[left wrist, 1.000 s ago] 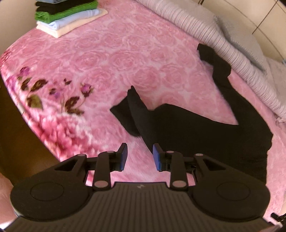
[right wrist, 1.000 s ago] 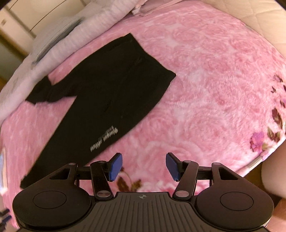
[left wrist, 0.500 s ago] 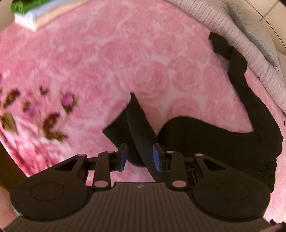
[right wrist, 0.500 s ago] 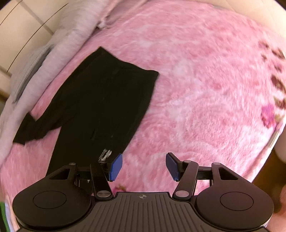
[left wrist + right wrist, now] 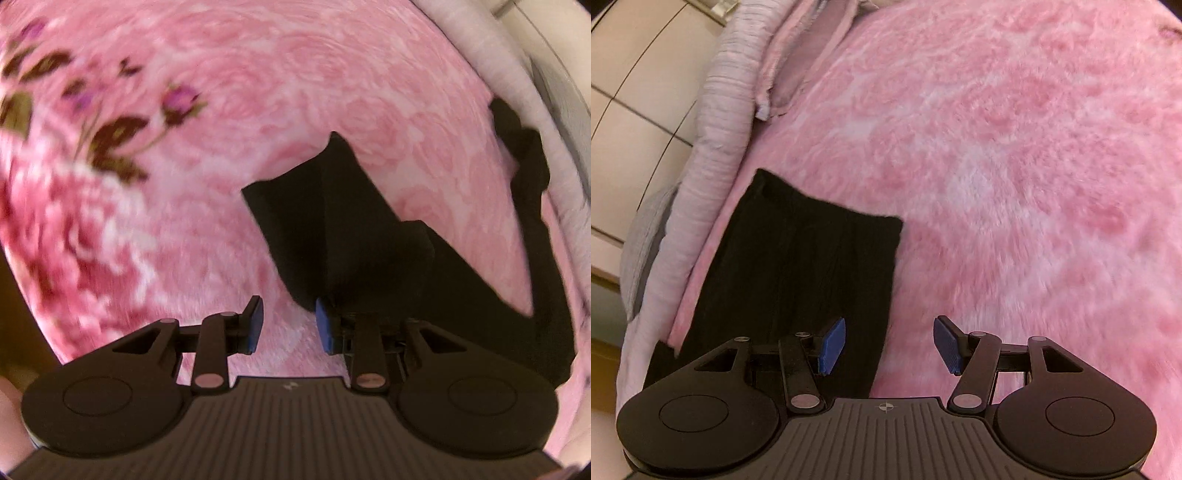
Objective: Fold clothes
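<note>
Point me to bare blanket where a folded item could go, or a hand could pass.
Right wrist view: open pink blanket right of the black pants. Left wrist view: bare blanket between the pant cuff and the flower print. Crowded: the pants lie close along the striped bedding, leaving only a thin strip.

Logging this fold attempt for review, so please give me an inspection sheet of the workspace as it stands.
Surface: pink rose-patterned blanket, fuzzy.
Job's things: black trousers spread on the blanket; one leg end doubled over.
Clutter: nothing seen.
Grippers: left gripper open, by the leg end, nothing between its pads; right gripper open over the trousers' edge.
Cables: nothing seen.
Surroundings: pale striped bedding along the blanket's edge; tiled wall beyond.
</note>
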{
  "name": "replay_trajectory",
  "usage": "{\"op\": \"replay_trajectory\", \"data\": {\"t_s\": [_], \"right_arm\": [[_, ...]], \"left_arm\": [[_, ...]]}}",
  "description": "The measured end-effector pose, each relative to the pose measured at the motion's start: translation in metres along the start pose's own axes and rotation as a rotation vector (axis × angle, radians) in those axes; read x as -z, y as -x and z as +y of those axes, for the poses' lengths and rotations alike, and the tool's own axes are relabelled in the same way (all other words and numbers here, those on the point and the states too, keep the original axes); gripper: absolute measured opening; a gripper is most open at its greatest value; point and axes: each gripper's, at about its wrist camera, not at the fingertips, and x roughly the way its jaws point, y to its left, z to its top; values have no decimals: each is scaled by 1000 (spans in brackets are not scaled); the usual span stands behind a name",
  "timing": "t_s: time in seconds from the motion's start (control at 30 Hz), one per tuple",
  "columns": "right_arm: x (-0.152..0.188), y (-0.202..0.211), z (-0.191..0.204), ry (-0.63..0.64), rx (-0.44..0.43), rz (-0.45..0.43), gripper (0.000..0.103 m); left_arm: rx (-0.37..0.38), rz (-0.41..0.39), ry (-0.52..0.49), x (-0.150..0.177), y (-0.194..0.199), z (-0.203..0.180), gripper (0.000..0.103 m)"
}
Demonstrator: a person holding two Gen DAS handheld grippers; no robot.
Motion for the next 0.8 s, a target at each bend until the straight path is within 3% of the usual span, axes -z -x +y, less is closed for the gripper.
{"op": "replay_trajectory", "data": {"t_s": [0.23,0.27,0.3,0.37,0.63,0.7,0.8], "right_arm": [[-11,-29,-8,-21,-101,5,55],[-13,-34,-5,-12,-106,18,42],[-15,-40,-2,3,-101,38,18],[-17,-52,4,40,-75,72,4],[-13,-13,5,130,-35,41,1],[-12,-6,4,149,-31,49,1],[-15,-11,5,149,-44,69,1]], "left_arm": [[95,-58,187,23,5,25,27],[118,-67,234,25,5,31,27],[137,-79,280,26,4,36,26],[159,-103,353,27,2,43,26],[250,-148,513,17,-24,47,26],[244,-140,526,15,-37,43,26],[213,-162,451,7,-41,29,25]]}}
